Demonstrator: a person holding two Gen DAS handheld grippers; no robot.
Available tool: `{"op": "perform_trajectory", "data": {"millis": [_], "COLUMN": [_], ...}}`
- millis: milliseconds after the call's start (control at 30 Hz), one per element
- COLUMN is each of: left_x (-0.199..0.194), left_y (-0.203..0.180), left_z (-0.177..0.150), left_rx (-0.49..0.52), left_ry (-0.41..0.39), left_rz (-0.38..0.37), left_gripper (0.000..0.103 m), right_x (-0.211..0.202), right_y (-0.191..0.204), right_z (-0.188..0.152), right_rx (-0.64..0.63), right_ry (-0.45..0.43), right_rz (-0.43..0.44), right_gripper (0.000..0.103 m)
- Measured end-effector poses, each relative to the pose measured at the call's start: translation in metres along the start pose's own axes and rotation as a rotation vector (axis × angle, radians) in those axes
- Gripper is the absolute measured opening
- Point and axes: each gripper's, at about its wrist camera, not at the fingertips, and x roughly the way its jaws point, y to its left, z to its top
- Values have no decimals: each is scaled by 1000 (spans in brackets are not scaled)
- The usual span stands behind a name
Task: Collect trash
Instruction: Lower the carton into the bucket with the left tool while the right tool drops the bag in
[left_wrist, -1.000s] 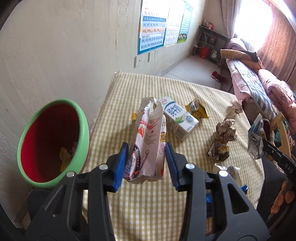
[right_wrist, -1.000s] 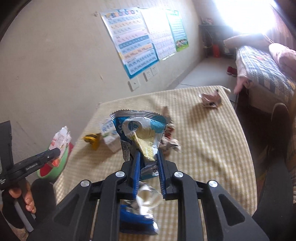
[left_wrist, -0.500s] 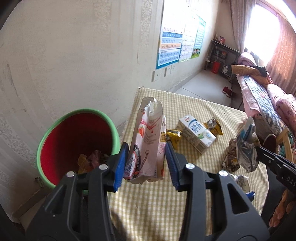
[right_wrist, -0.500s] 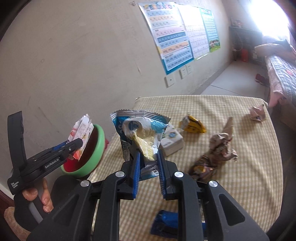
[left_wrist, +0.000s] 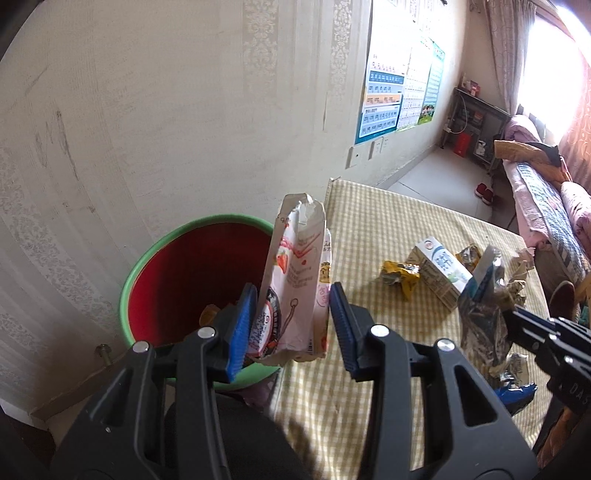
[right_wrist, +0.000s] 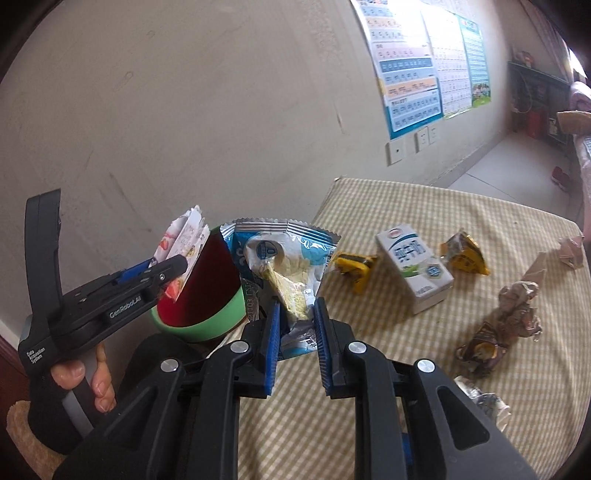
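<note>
The red bin (left_wrist: 192, 280) with a green rim stands on the floor against the wall, just beside the table's near corner, with some wrappers inside. The left gripper (left_wrist: 291, 321) is clenched on a torn pink-and-white strawberry carton (left_wrist: 295, 280), held upright at the bin's rim. The table (left_wrist: 369, 229) carries a yellow checked cloth. On it lie a yellow wrapper (left_wrist: 400, 275), a white milk carton (left_wrist: 441, 275) on its side and, in the right wrist view, crumpled brown paper (right_wrist: 509, 314). The right gripper (right_wrist: 295, 332) grasps a blue-and-silver snack bag (right_wrist: 284, 258), held above the table edge near the bin. A hand (right_wrist: 85, 380) grips the left tool's handle.
</note>
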Motion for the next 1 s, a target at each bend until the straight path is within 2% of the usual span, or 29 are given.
{"op": "perform_trajectory", "data": {"millis": [367, 667, 1000], "left_x": [7, 14, 18], "left_y": [6, 19, 48], "left_z": [-5, -7, -6], "left_rx": [2, -19, -35], "left_ry": [11, 22, 27], "left_rz": [15, 37, 108], "left_gripper": [40, 40, 40], "right_x": [8, 23, 47], "right_y": [17, 21, 34], "right_z": [-4, -10, 14], "right_rx": [-48, -33, -24], "right_ry": [20, 70, 91], "right_rz": [10, 43, 94], "right_gripper": [18, 18, 19]}}
